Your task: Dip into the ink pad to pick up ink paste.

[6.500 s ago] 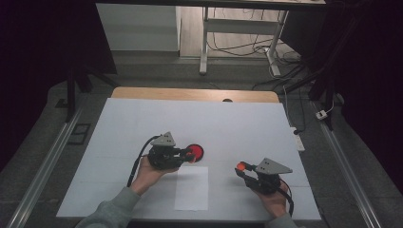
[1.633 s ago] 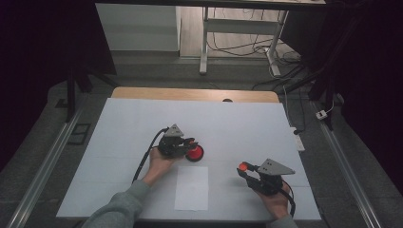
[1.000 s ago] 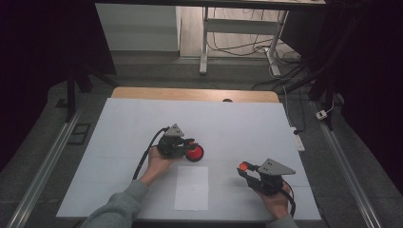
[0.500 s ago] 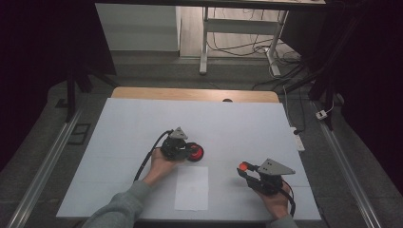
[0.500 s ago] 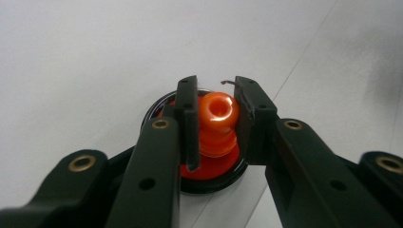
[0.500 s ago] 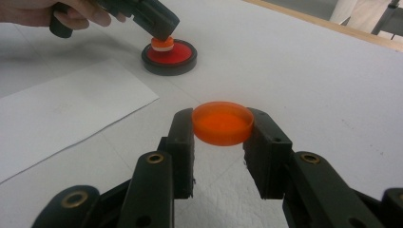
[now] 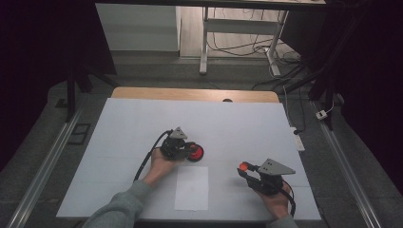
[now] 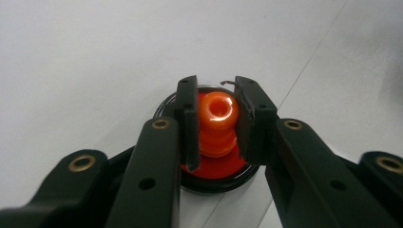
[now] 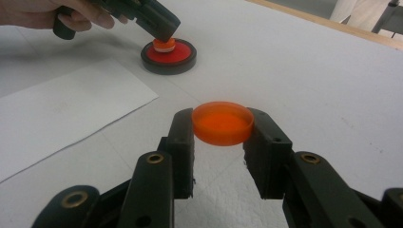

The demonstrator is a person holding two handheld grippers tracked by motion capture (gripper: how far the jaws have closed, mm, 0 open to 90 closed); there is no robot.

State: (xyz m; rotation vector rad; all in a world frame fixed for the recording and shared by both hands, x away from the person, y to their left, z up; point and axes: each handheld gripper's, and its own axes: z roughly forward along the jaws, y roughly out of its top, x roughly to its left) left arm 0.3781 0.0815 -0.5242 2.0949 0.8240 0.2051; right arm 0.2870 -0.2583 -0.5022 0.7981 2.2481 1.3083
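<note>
The left tongs (image 8: 216,118) are clenched on an orange knob (image 8: 217,124) that stands up from a red disc in a black ring (image 7: 195,152), resting near the middle of the white surface (image 7: 237,123). The right tongs (image 9: 221,130) grasp an orange cap (image 9: 222,122) by its rim, lifted just above the surface toward the near right corner. Both pieces look like light, stiff, glossy plastic, likely slippery; the rim and the knob's ribbed waist seem the safest holds. A blank sheet of paper (image 7: 192,187) lies by the near edge. No writing or brand is legible.

High view above the table (image 7: 247,118); both gripper views close, low, sharing the red disc (image 9: 168,54).
</note>
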